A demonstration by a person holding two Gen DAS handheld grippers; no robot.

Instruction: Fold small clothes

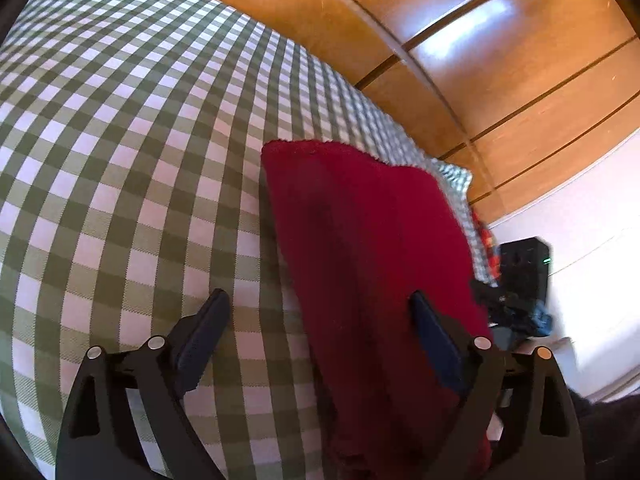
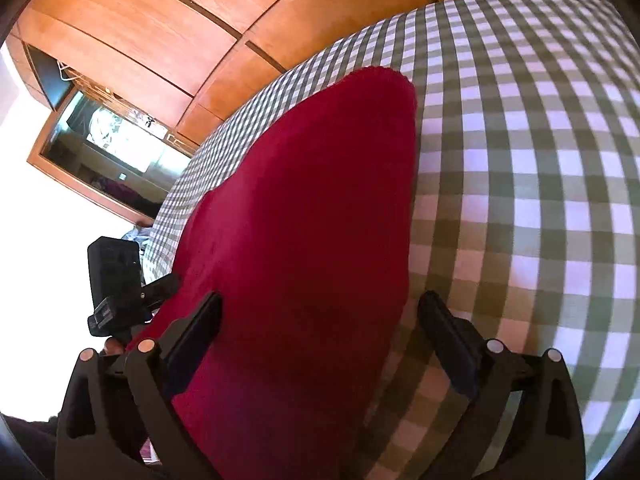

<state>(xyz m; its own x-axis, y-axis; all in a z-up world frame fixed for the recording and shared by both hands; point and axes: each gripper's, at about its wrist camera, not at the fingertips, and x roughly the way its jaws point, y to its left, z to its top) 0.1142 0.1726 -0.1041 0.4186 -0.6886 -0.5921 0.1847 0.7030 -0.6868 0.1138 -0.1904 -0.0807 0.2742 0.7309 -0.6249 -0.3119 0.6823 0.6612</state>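
Note:
A dark red fuzzy cloth (image 1: 372,248) lies flat on the green and white checked bedcover (image 1: 120,152). In the left wrist view my left gripper (image 1: 320,300) is open, its jaws wide apart above the cloth's left edge, one finger over the checks and the other finger (image 1: 434,334) over the red fabric; nothing is pinched. In the right wrist view the same red cloth (image 2: 312,208) stretches away from my right gripper (image 2: 322,300), which is open and straddles its near end. The right finger (image 2: 448,340) hangs over the checked cover (image 2: 520,184).
Wooden wardrobe doors (image 1: 460,64) stand just behind the bed. A black device on a stand (image 2: 116,280) sits off the bed's edge, seen also as a black box (image 1: 524,268) with dark clothing beside it. A framed mirror (image 2: 100,148) hangs on the white wall.

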